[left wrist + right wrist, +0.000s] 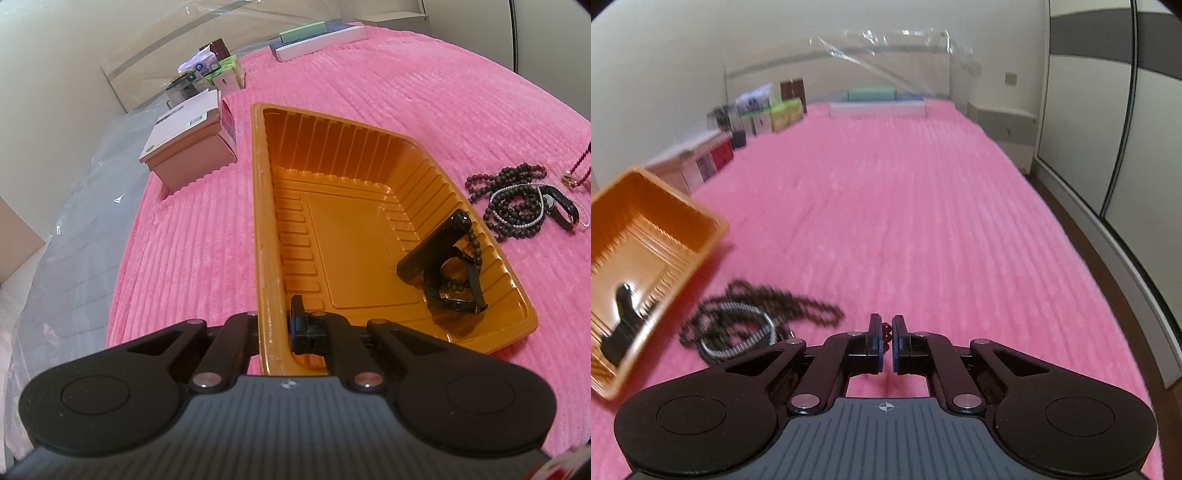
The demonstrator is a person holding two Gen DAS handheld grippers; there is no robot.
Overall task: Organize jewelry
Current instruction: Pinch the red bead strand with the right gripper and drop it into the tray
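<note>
Covering bed, pink blanket [905,206] (ribbed)

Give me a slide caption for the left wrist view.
Left tool clamps the orange tray rim on pink bedding; black jewelry lies inside, bead strands wait beside it.

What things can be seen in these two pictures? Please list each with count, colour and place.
tray: one, orange, on the pink cover, its near wall clamped by the left gripper
black items in tray: a small tangle, black with dark beads, near right corner of the tray
dark bead strands: a heap, dark brown, on the cover right of the tray
white bead strand: one, white, lying among the dark strands
red beads: a few visible, dark red, between the right gripper's fingers
bed cover: one, pink, ribbed
boxes: several, pinkish and green, along the wall side
left gripper: black, shut on the tray wall
right gripper: black, shut on the red beads
</note>
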